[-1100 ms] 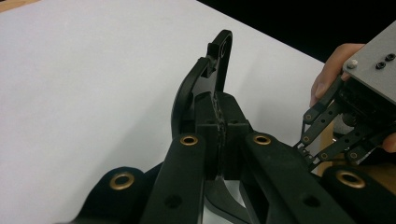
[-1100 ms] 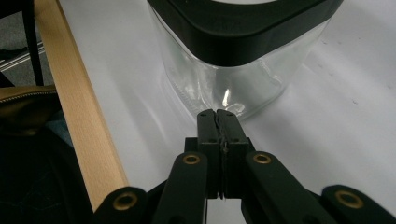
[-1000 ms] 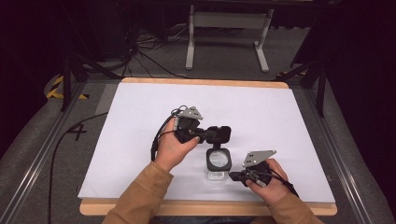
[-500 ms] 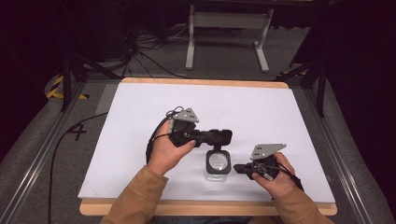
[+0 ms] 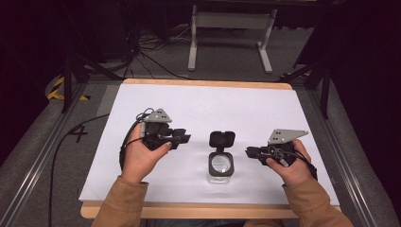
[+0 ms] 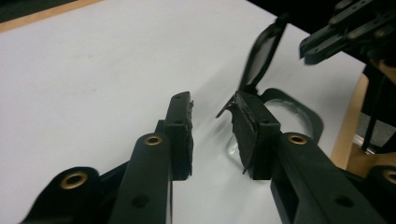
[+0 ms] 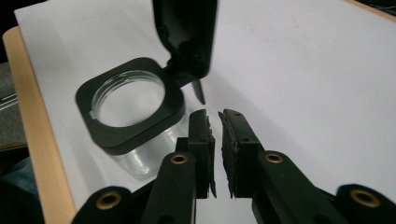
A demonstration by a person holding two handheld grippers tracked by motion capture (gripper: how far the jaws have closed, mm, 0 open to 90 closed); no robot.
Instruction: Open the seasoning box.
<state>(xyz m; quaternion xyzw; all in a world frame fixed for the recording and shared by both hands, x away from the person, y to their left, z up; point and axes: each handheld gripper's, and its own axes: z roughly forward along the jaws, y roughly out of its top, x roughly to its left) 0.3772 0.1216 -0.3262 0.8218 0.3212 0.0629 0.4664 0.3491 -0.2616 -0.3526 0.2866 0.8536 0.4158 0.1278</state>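
Jar (image 5: 220,166) sits mid-table between my hands, lid (image 5: 222,138) flipped up. Left gripper (image 5: 183,137) just opened about halfway, right gripper (image 5: 249,152) just cracked open; both hold nothing. Opening looks done, so next I'd probably back off.

Both hand-held grippers (image 5: 182,138) (image 5: 249,152) let go, jaws opening, leaving the jar (image 5: 220,168) with lid (image 5: 222,138) open.

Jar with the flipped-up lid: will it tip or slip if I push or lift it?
The jar looks like clear glass or plastic, so probably slick-sided. Its squarish body shouldn't roll. It looks empty, likely light; the raised lid may swing or shift the balance backward.
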